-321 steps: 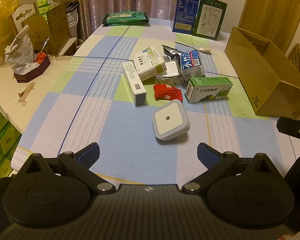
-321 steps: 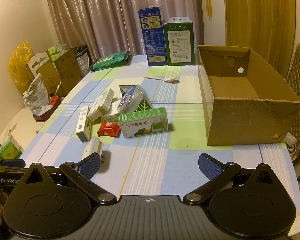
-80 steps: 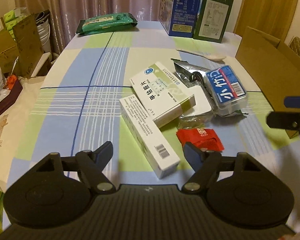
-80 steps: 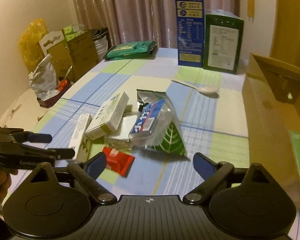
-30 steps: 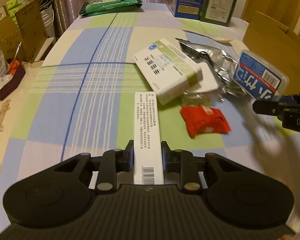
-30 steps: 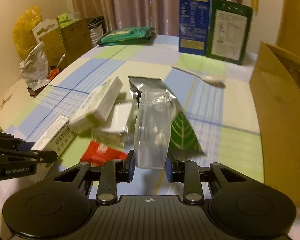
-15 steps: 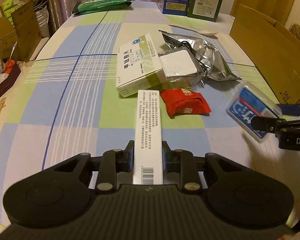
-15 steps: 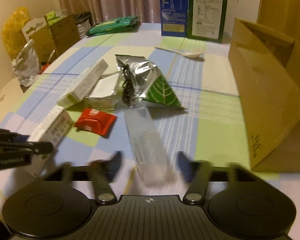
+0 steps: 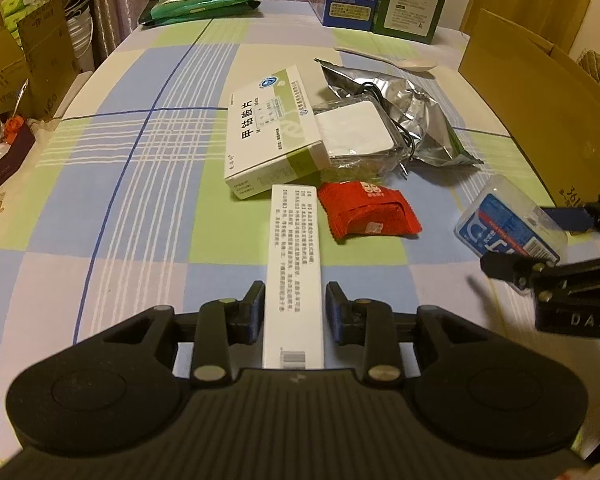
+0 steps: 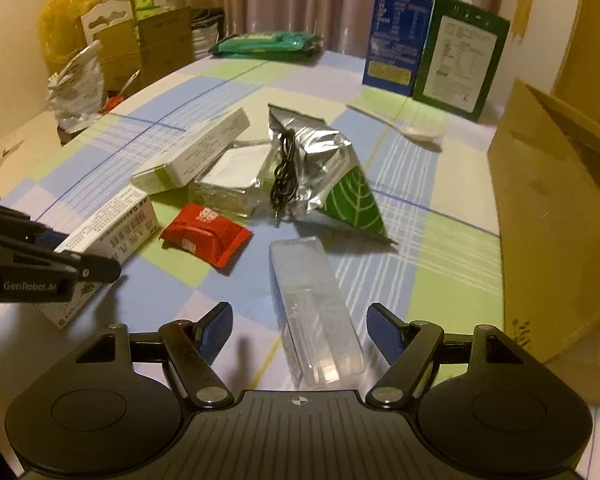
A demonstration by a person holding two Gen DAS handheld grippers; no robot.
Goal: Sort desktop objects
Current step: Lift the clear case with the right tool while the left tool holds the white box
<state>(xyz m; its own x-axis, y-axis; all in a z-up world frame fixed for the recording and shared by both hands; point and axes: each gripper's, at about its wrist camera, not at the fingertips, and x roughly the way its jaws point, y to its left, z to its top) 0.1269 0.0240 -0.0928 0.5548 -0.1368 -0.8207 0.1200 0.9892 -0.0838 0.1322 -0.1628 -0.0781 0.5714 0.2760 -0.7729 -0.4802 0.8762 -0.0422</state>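
The left gripper (image 9: 294, 312) has just been opening: its pads stand slightly off the long white box (image 9: 294, 276) between them, the box lying on the checked tablecloth (image 9: 140, 208). The right gripper (image 10: 300, 326) has its fingers spread wide around the clear plastic case (image 10: 312, 308), released on the cloth beside the cardboard box (image 10: 548, 216)

Dim warm yellow light, soft shadows, fisheye-bent edges, slight blur.
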